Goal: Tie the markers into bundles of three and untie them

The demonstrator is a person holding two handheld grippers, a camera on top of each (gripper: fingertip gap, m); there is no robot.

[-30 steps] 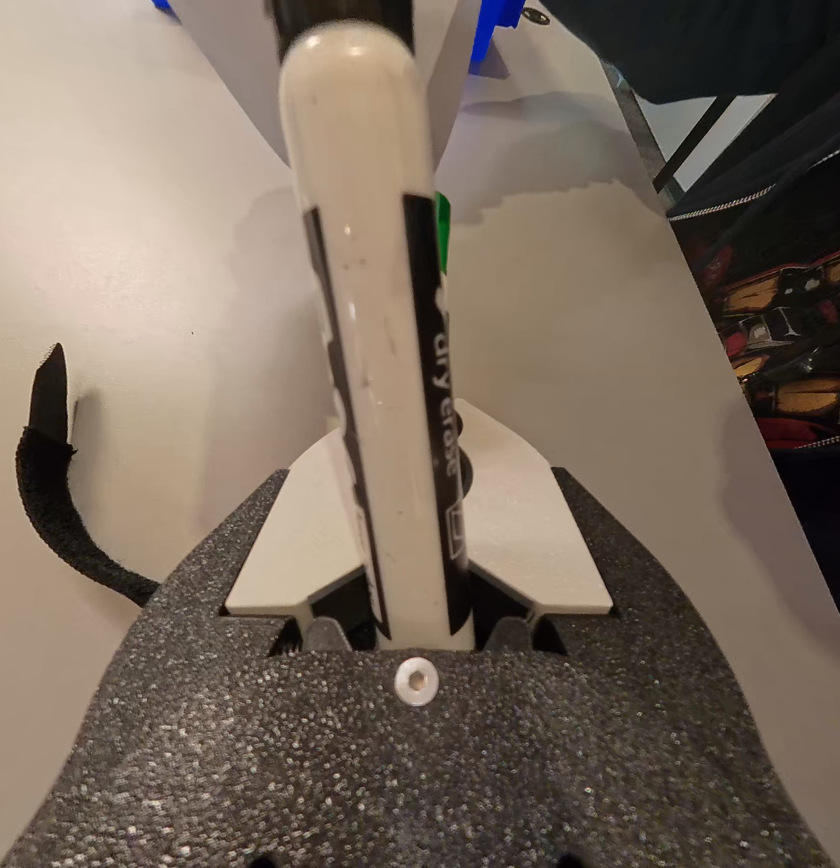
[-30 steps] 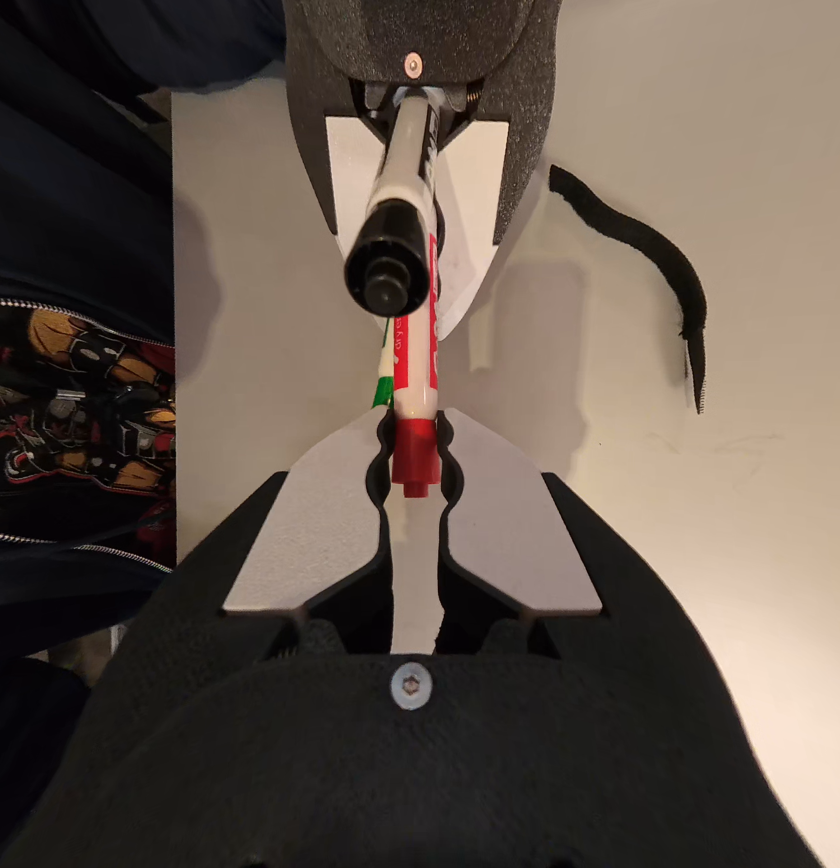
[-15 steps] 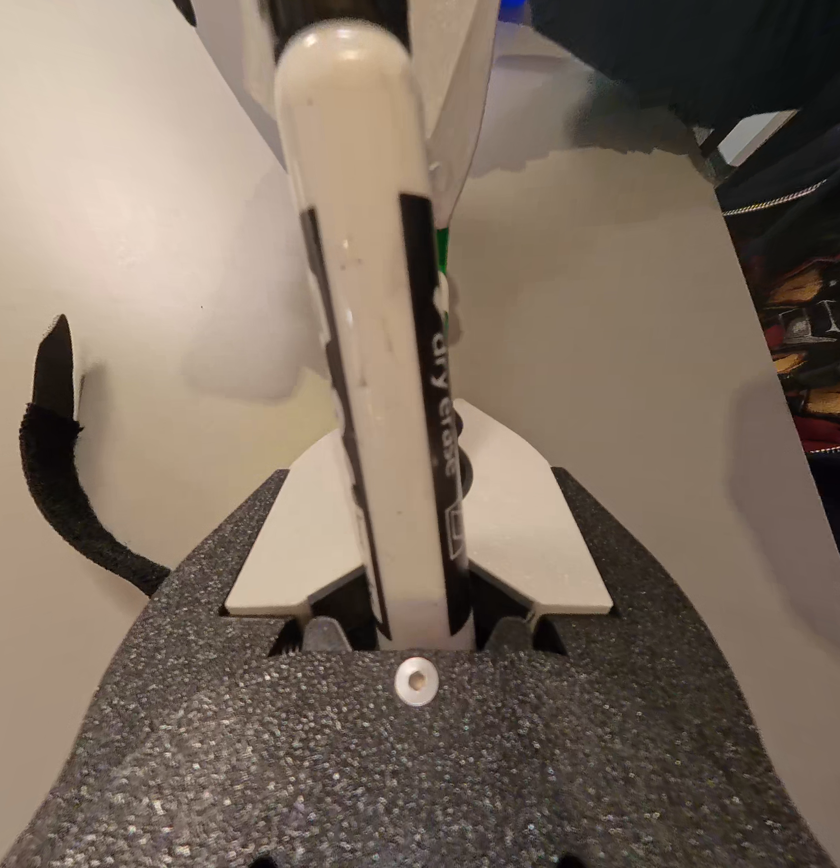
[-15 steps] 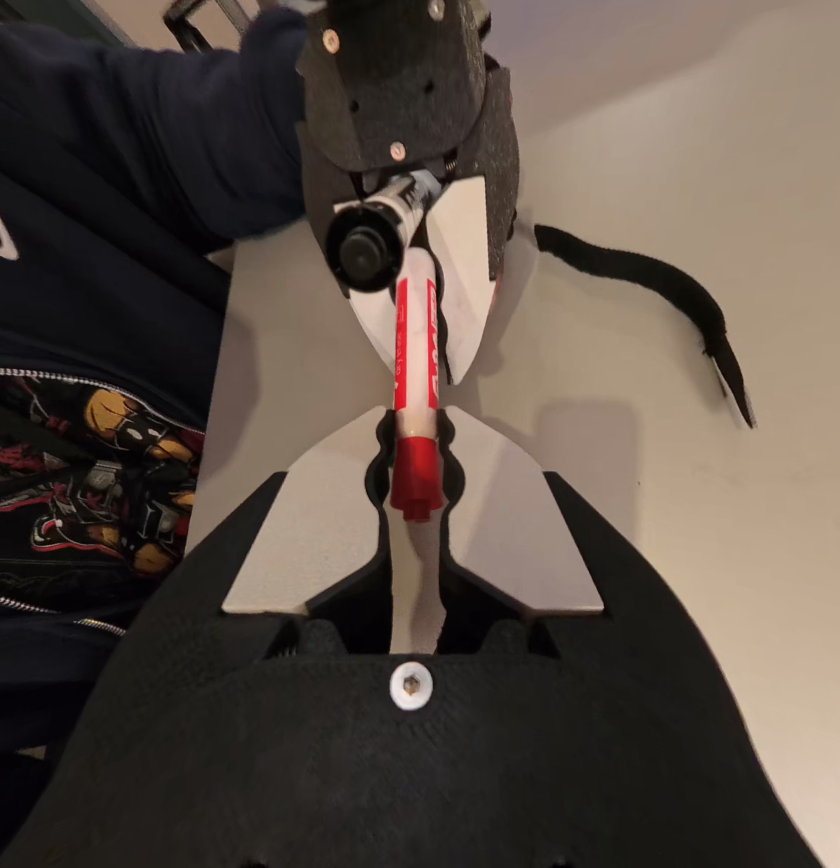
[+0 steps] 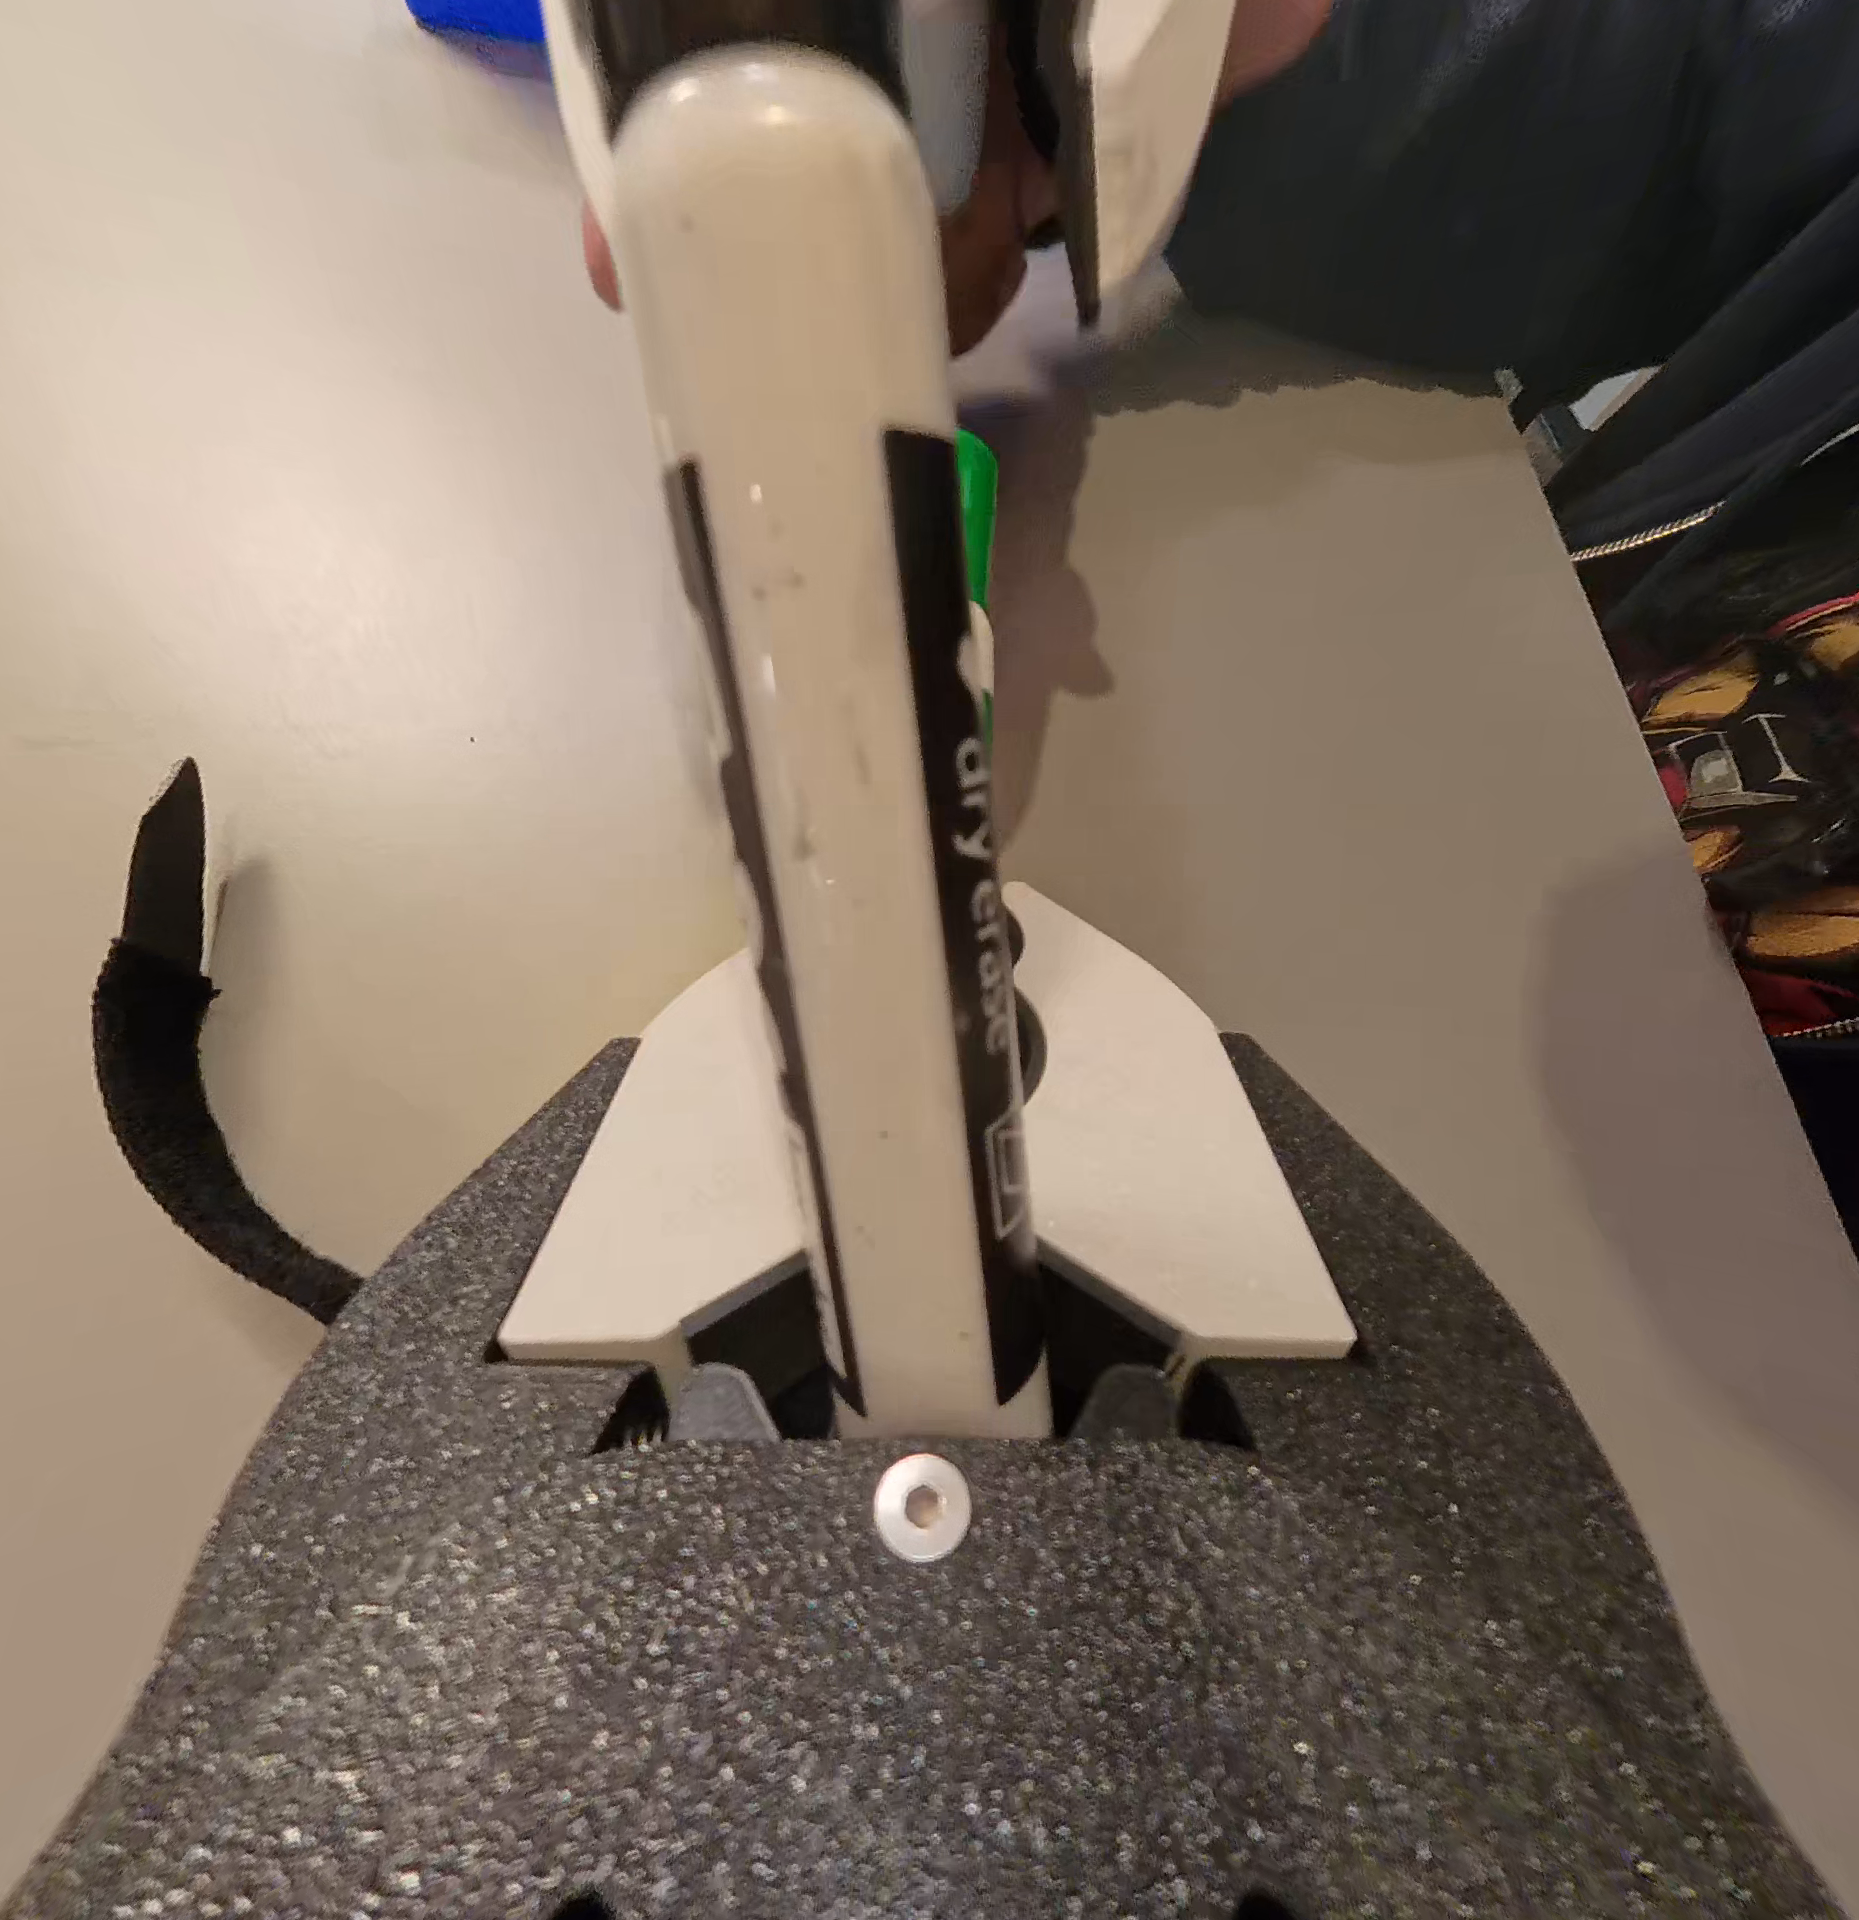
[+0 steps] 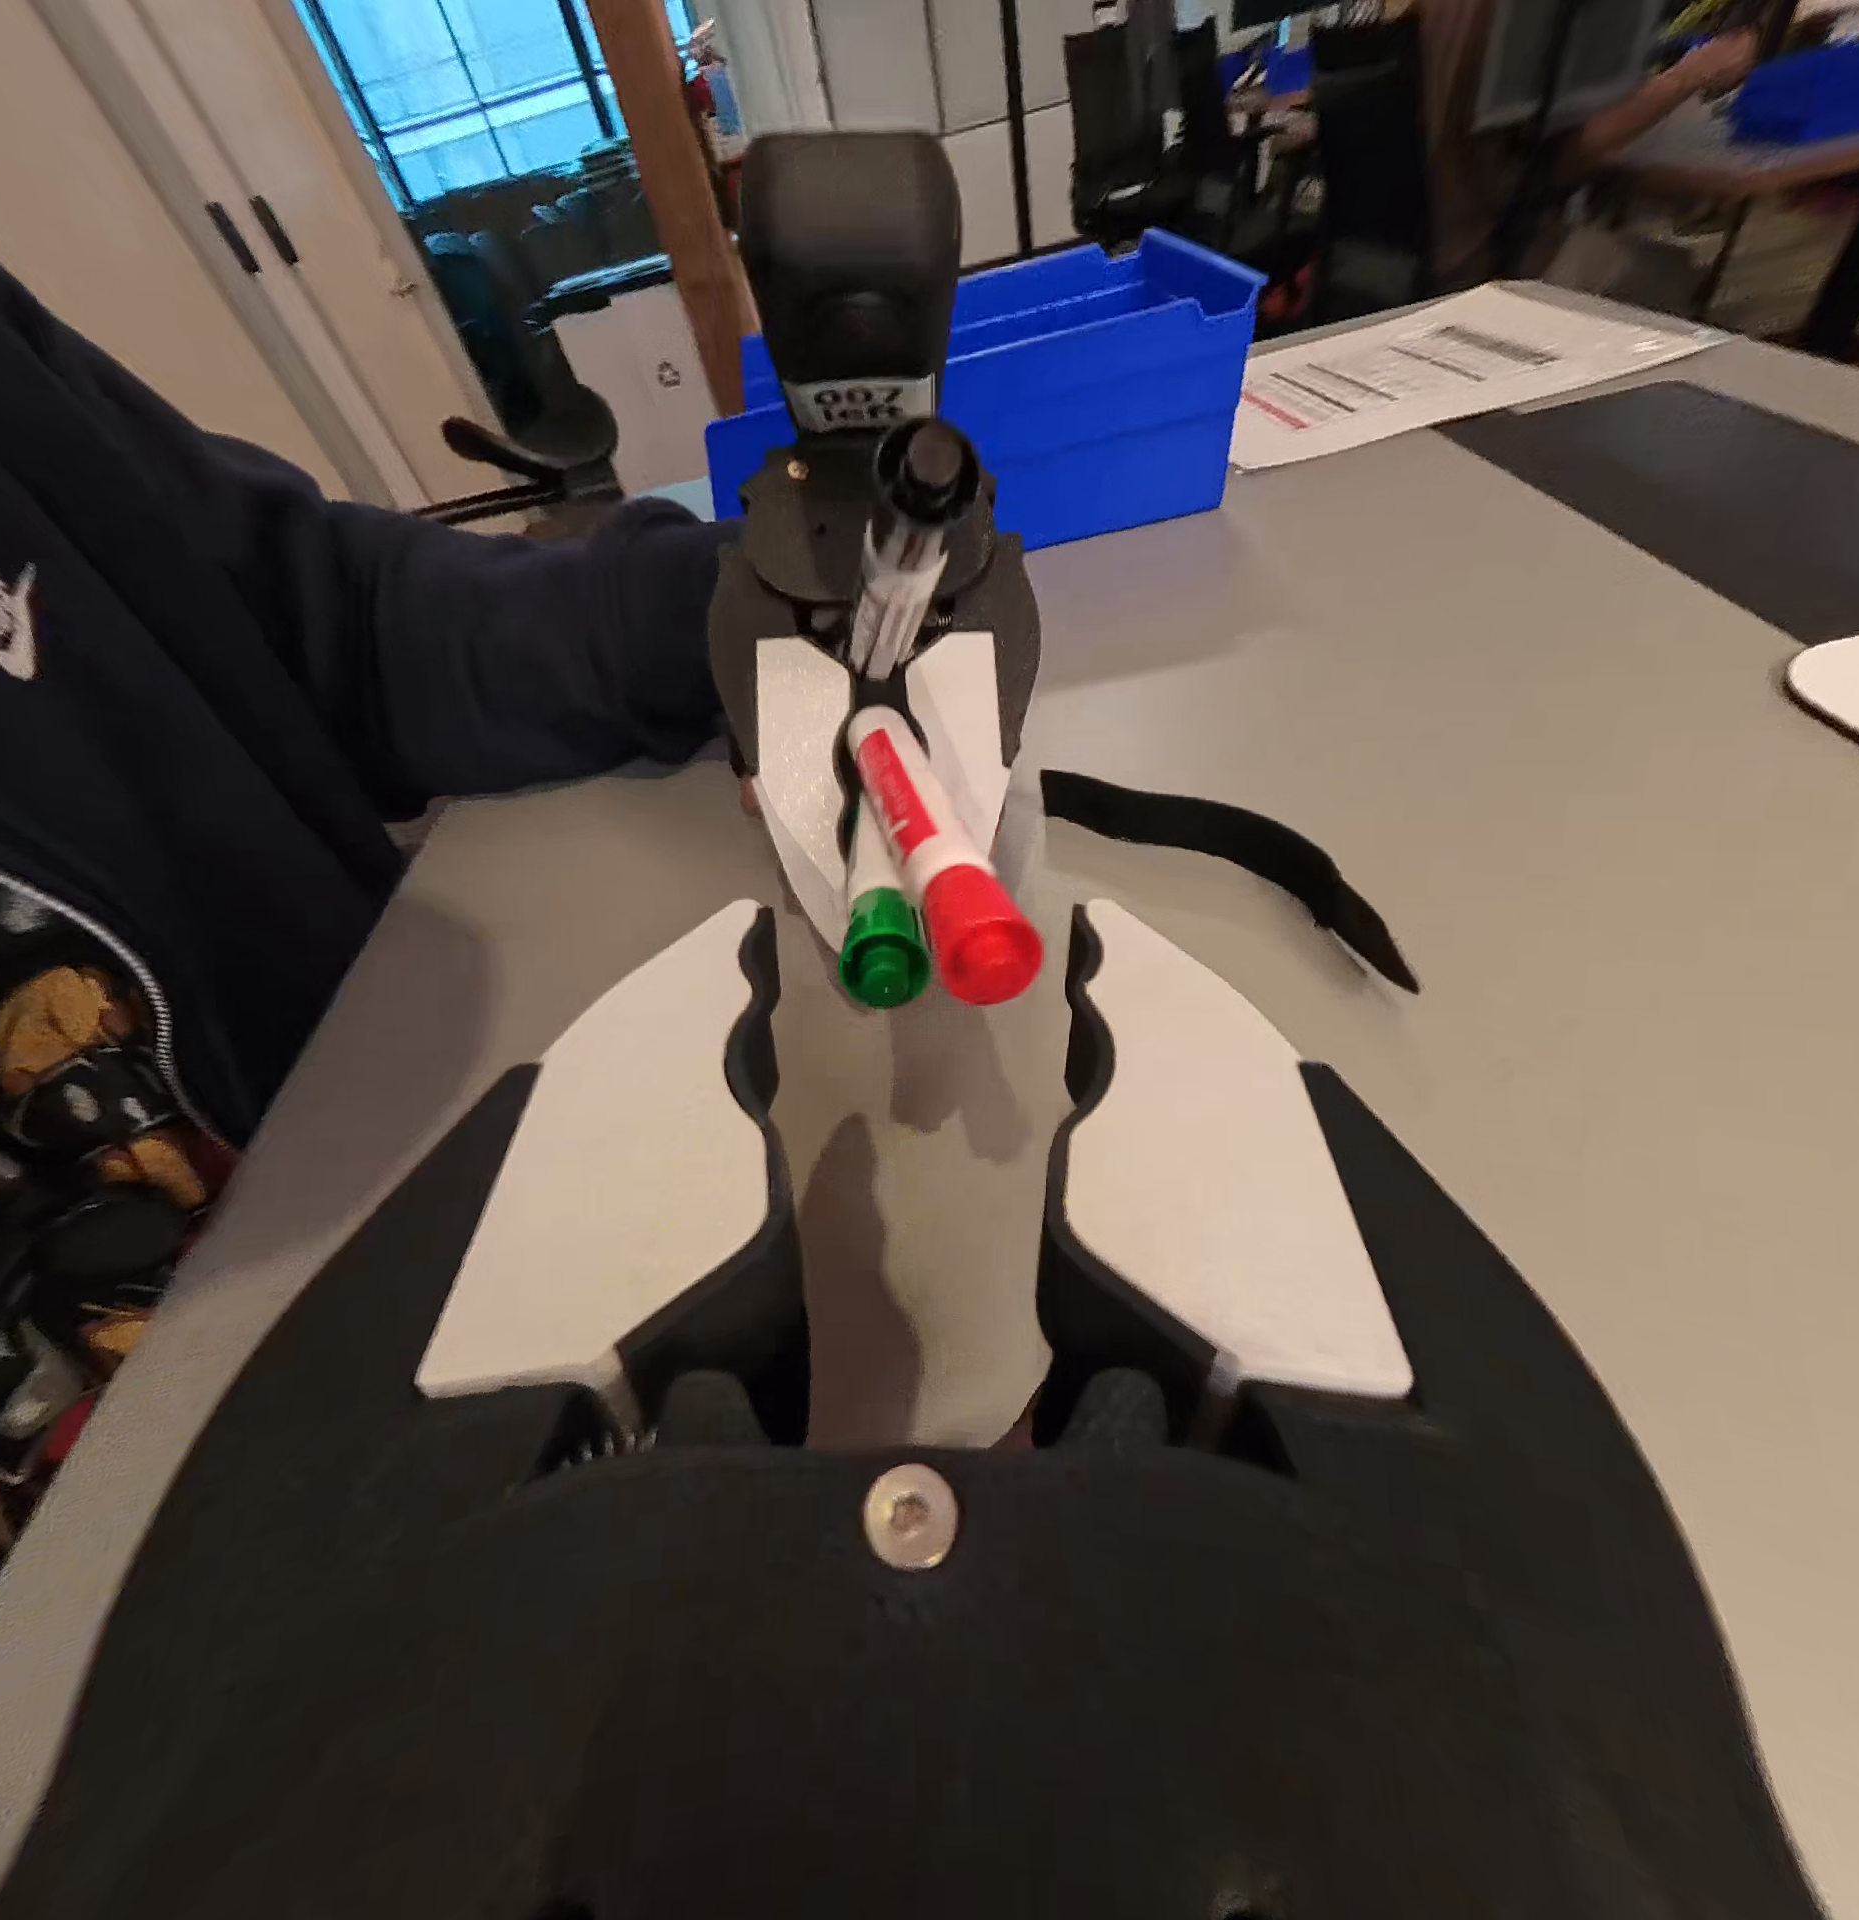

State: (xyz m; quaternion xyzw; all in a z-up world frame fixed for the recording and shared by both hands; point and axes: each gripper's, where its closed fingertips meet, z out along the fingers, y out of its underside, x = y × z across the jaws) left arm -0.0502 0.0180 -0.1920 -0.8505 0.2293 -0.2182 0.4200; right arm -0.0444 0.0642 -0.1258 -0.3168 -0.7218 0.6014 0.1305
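A: Any containers?

B: One only, a blue bin (image 6: 1101, 416) on the grey table (image 6: 1476, 831), just behind the left gripper (image 6: 883, 790). Open at the top, but seen from the side, so cannot tell what lies inside.

A: And the left gripper itself?

B: Clamped on the three markers (image 6: 904, 831), held in a dark sleeve (image 6: 437, 644). Black marker (image 5: 800, 727) uppermost, running out along the fingers and tilted upward. Red marker (image 6: 982, 935) and green marker (image 6: 883, 940) side by side beneath it, touching, caps toward the right wrist camera and clear of the table.

A: The right gripper (image 6: 920, 935)?

B: Fingers spread wide apart, nothing between them. Just short of the two coloured caps, facing them, not touching.

A: The tie?

B: Black strap (image 6: 1216, 831) loose on the table, beside the left gripper and apart from the markers. Wrapped round nothing. Curled end also visible in the left wrist view, low on the left.

A: Anything else on the table?

B: A printed paper sheet (image 6: 1424, 364) past the bin, well away.

A: Changed since half a second ago?

B: Yes. Then pinched shut on the red cap – now released and drawn back. Right wrist view then aimed down at the tabletop, now nearly level, with the room behind showing. Green cap hidden then, plain now. Left grip unchanged, strap in the same place.
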